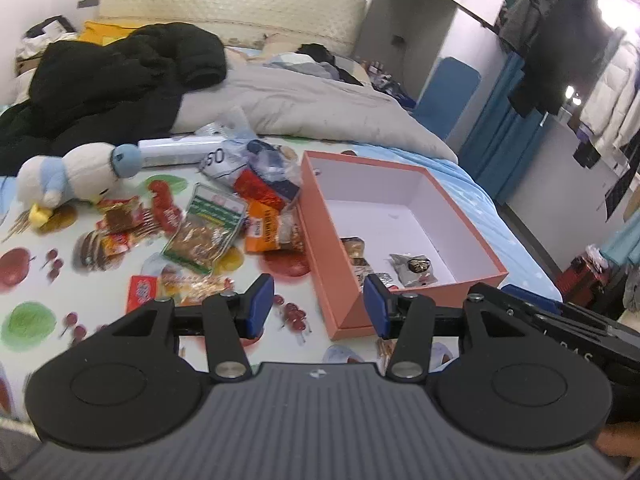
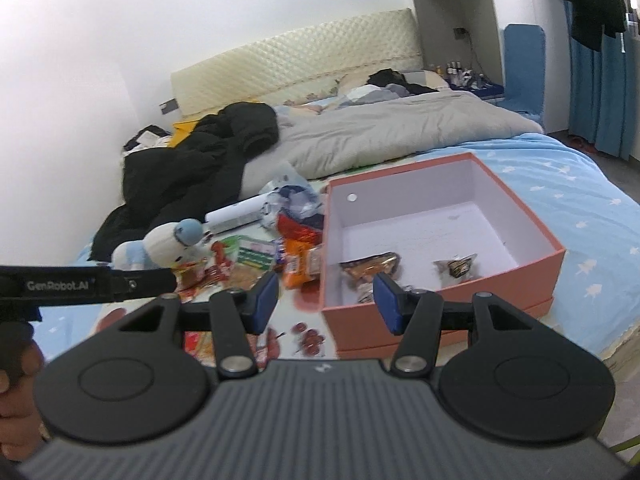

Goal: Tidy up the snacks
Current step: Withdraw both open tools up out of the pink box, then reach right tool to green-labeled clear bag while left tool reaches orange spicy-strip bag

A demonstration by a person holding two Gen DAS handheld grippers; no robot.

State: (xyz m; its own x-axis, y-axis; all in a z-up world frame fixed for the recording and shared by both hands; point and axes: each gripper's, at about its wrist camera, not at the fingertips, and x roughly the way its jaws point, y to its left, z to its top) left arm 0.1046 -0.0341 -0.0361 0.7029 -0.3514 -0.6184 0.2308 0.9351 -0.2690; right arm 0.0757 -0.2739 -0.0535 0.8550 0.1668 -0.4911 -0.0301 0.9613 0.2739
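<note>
A salmon-pink box point(image 1: 408, 170) with a white inside lies open on the bed, right of a pile of snack packets point(image 1: 208, 232). The box point(image 2: 556, 256) holds a brown packet point(image 2: 370, 265) and a grey packet point(image 2: 456, 268); the grey packet point(image 1: 414, 268) lies near the front wall. Loose snacks include a green-edged packet point(image 1: 202, 228), an orange packet point(image 1: 262, 228) and a red packet point(image 1: 140, 290). My left gripper point(image 1: 320, 306) is open and empty, above the box's near left corner. My right gripper point(image 2: 326, 300) is open and empty, above the box's near left edge.
A plush duck point(image 1: 76, 176) lies left of the snacks on a fruit-print sheet point(image 1: 32, 316). A black jacket point(image 1: 112, 76) and a grey duvet point(image 1: 304, 104) lie behind. A white tube point(image 1: 180, 152) sits by the pile. The left gripper's body point(image 2: 80, 282) shows at the right wrist view's left edge.
</note>
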